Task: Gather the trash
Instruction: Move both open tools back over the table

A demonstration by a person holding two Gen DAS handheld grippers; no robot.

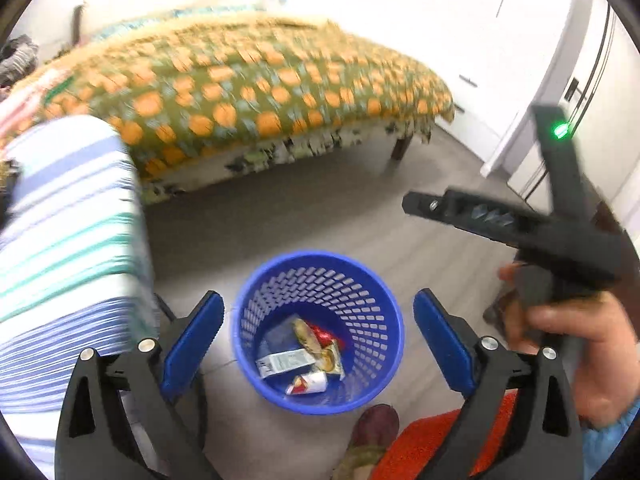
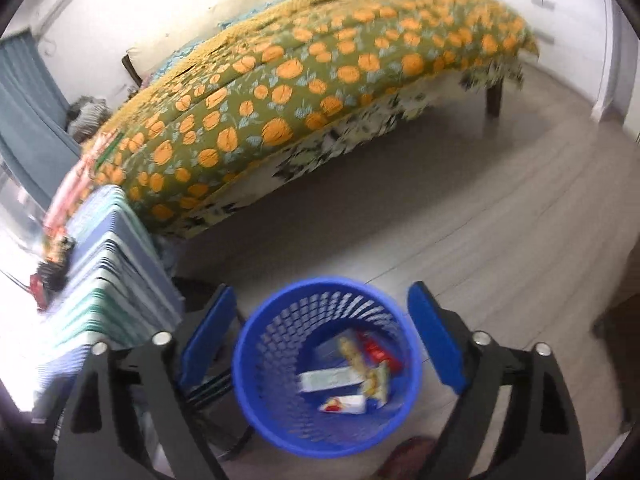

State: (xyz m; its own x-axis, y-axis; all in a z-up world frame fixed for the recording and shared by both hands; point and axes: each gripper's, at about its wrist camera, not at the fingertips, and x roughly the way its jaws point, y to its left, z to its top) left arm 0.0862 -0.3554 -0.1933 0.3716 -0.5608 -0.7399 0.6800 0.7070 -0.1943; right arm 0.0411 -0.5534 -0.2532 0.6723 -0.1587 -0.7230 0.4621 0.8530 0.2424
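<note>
I'm hovering both grippers, left (image 1: 316, 334) and right (image 2: 320, 332), spread and empty, over the blue perforated plastic bin (image 1: 256, 300) at lower centre. Wrappers (image 1: 308, 354) are lying inside; next I'm probably fetching more.

both wrists — look down, near | shared — blue basket (image 1: 318, 332) (image 2: 326, 364)

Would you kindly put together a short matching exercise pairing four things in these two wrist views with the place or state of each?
Things:
1. wrappers
2. blue mesh bin
3. left gripper
4. striped cloth

Place or state:
A. open and empty, above the bin
B. draped over a surface beside the bed
C. lying at the bottom of the bin
D. standing upright on the grey floor

Pairs: 1-C, 2-D, 3-A, 4-B

The right gripper is likewise open and empty above the bin.
</note>
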